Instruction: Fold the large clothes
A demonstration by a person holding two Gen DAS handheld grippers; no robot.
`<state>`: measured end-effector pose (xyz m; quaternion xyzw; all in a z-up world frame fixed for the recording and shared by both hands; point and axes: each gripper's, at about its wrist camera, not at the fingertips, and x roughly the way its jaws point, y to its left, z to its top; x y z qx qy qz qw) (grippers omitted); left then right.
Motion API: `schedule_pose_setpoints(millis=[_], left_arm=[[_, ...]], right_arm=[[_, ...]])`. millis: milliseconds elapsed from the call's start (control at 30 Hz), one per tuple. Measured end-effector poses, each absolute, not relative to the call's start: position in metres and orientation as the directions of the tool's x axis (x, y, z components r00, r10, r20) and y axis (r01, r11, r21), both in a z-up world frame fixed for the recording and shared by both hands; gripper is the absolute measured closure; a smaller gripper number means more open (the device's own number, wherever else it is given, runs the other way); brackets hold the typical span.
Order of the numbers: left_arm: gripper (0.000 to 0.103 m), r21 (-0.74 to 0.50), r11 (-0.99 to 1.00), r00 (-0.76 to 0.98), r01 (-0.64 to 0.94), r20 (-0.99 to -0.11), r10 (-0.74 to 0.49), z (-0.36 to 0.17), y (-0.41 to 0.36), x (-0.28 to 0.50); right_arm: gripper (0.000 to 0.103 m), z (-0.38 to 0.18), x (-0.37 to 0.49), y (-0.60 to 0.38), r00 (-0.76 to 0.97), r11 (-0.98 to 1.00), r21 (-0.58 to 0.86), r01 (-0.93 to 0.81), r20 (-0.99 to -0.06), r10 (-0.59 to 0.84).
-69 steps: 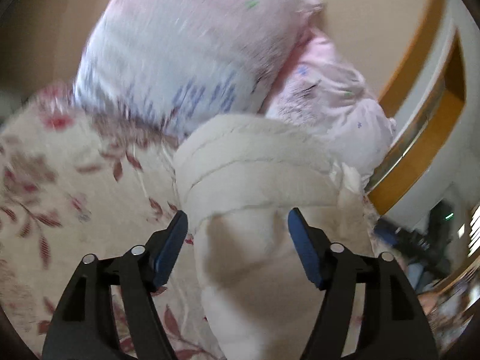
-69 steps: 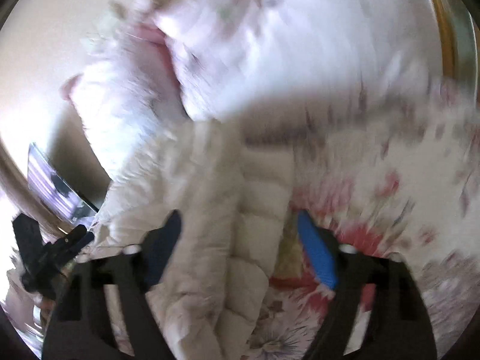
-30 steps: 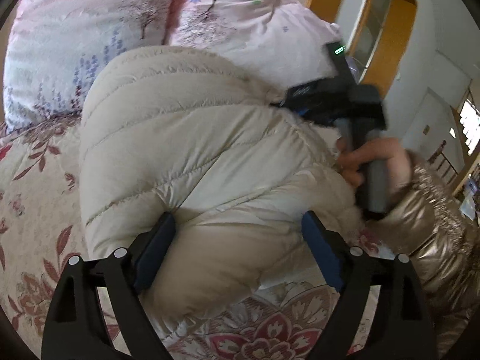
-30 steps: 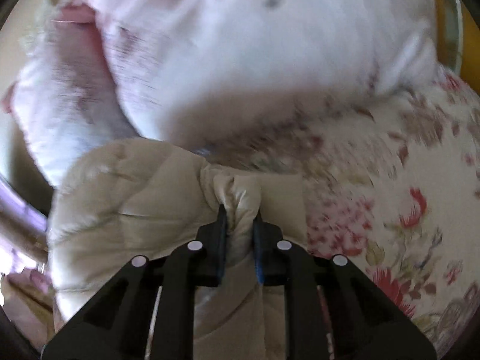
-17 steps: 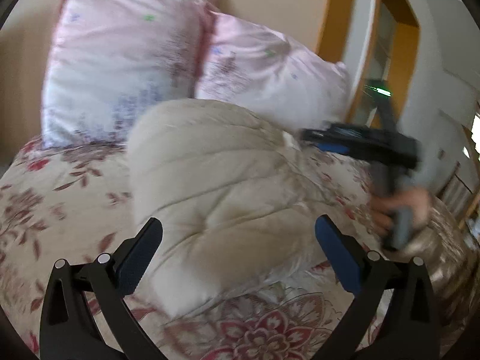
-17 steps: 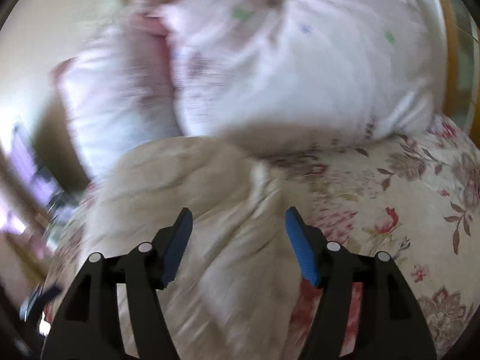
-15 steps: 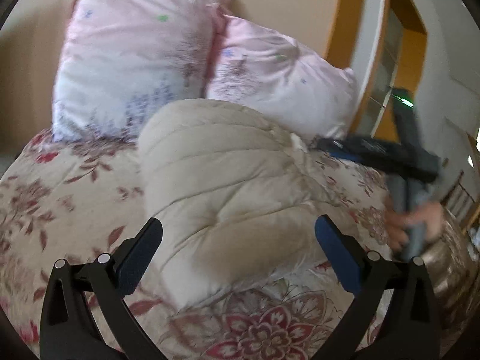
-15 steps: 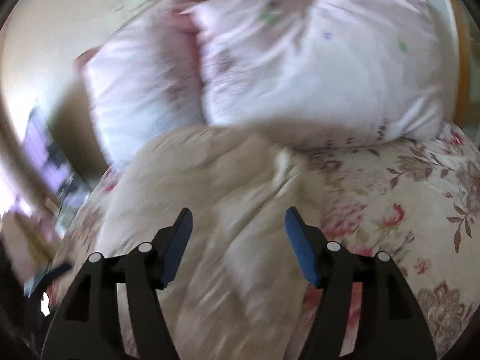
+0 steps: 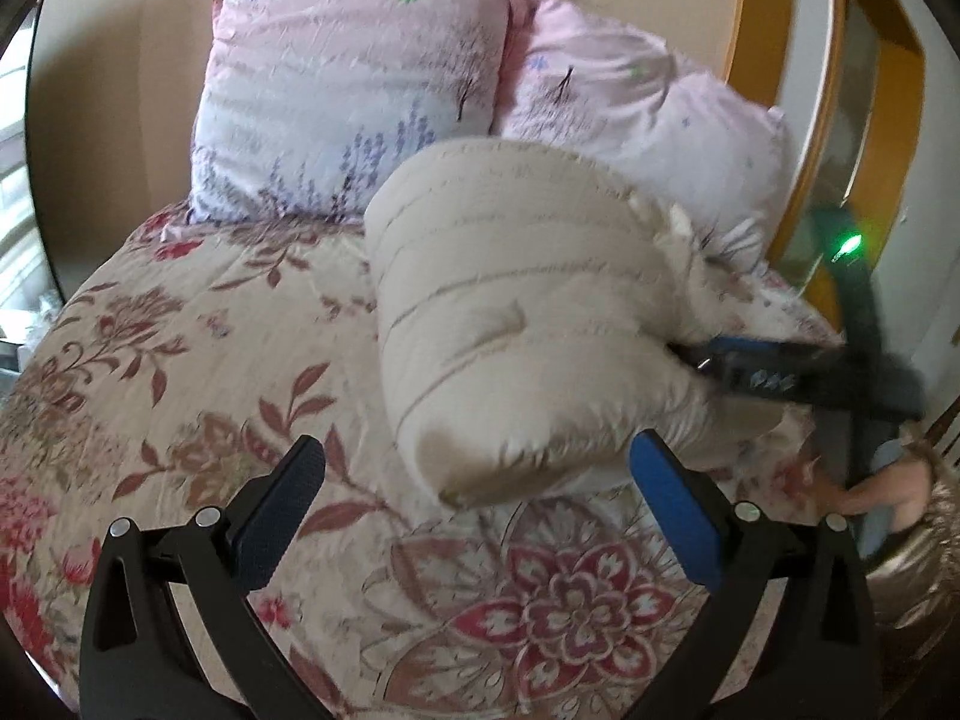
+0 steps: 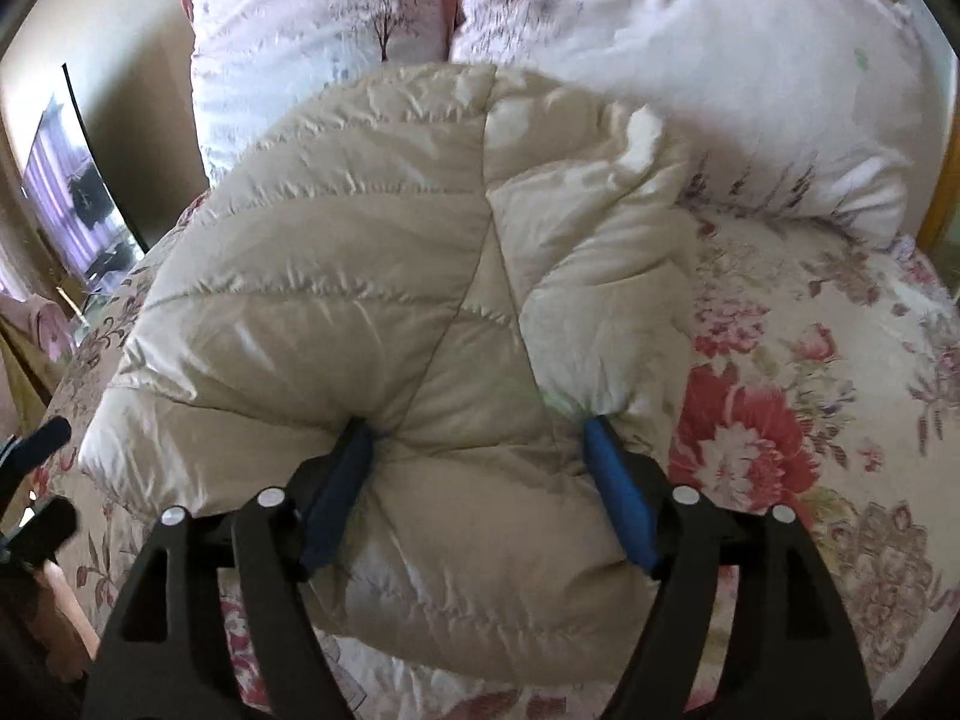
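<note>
Just let go: the pinch of the right gripper [image 10: 480, 438] on the beige puffer jacket [image 10: 372, 252]; jaws opening, padding bulging between them. Left gripper [image 9: 477, 450] wide open, empty. Jacket bundled on the floral bedspread [image 9: 180, 360], near the pillows [image 9: 360, 72]; fold probably done. Only in left view: the person's hand [image 9: 870, 486], far right.

A bedroom in a home was shown. A bed [image 9: 180, 360] was covered by a cream quilt printed with red and pink flowers. Two pink pillows [image 9: 360, 78] with tree and lavender prints were propped at the head of the bed against a plain beige wall [image 9: 120, 90]. A wooden door frame [image 9: 756, 18] in orange-brown was seen just beside the pillows, on their right in the left wrist view. A padded beige jacket [image 10: 390, 252] was laid on the bed in front of the pillows.
</note>
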<state>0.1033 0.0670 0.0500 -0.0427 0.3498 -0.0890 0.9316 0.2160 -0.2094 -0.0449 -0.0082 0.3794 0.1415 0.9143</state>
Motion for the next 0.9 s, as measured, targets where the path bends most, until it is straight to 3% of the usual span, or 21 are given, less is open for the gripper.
schedule_pose_setpoints(millis=[133,300,467,900], left_arm=[[0.001,-0.133,0.984,0.723,0.121,-0.667,-0.179,0.044,0.066,0.100],[0.001,-0.098,0.990,0.704,0.101,-0.696,-0.141,0.039,0.064,0.097],[0.001,-0.069,0.994,0.682,0.089,-0.723,-0.111,0.034,0.061,0.097],[0.001,-0.073,0.994,0.620,0.077,-0.777,-0.105,0.020,0.060,0.101]], right_arm=[[0.002,-0.029,0.191,-0.213,0.757,0.977,0.024,-0.214,-0.628,0.181],[0.002,-0.017,0.162,-0.226,0.818,0.993,0.009,-0.114,-0.567,0.099],[0.002,-0.030,0.153,-0.233,0.756,0.986,0.116,-0.122,-0.632,0.168],[0.002,-0.060,0.121,-0.207,0.668,0.987,0.032,-0.156,-0.732,0.129]])
